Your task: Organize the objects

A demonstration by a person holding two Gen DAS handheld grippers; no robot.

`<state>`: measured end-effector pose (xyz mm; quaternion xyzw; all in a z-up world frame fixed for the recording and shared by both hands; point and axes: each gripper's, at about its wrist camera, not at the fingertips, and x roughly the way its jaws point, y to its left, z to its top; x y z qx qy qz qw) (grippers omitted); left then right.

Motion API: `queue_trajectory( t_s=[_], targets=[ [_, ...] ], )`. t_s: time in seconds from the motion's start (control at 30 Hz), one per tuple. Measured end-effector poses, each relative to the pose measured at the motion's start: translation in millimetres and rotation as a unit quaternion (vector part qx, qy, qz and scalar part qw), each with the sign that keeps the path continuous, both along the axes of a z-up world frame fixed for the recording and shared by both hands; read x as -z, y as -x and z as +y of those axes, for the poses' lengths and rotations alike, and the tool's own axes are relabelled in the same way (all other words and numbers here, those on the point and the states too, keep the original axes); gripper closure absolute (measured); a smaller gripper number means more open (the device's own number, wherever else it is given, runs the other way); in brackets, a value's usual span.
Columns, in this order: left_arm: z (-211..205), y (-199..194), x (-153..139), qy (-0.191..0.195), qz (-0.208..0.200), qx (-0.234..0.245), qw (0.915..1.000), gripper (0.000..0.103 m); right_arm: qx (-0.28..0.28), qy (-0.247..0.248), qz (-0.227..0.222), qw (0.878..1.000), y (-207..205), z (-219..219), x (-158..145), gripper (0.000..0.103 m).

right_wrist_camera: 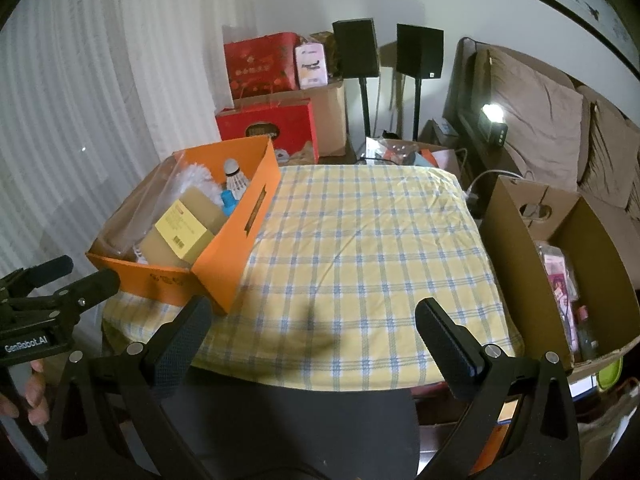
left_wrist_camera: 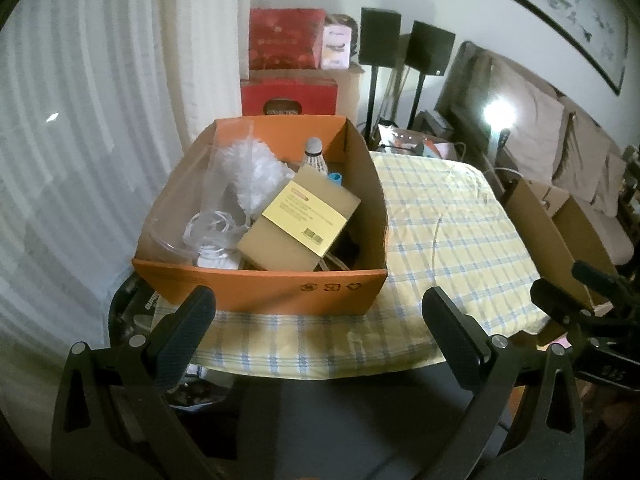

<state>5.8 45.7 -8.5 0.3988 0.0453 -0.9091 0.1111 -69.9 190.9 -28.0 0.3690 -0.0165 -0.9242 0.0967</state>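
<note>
An orange cardboard box [left_wrist_camera: 256,288] stands on the left of a table with a yellow checked cloth [left_wrist_camera: 452,232]. It holds a brown carton with a yellow label [left_wrist_camera: 304,212], a shuttlecock [left_wrist_camera: 314,156], a white fluffy thing in clear plastic [left_wrist_camera: 244,176] and a blue item [left_wrist_camera: 335,178]. My left gripper [left_wrist_camera: 318,336] is open and empty just in front of the box. My right gripper [right_wrist_camera: 314,340] is open and empty over the table's near edge; the orange box [right_wrist_camera: 240,224] lies to its left. The left gripper shows in the right wrist view [right_wrist_camera: 66,280].
A brown cardboard box [right_wrist_camera: 516,240] with pink packets stands at the table's right edge. Red gift boxes [right_wrist_camera: 260,64], two black speakers on stands [right_wrist_camera: 356,48] and a sofa with cushions [right_wrist_camera: 540,120] lie behind. White curtains hang on the left.
</note>
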Motion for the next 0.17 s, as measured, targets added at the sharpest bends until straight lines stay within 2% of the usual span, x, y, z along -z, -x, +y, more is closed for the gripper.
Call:
queue_trajectory(
  t_s=[0.17],
  targets=[
    [-0.8,-0.5,-0.8,0.005,0.004,-0.005,1.0,0.0,0.0,0.001,0.0,1.0,1.2,0.2,-0.6,0.0]
  ],
)
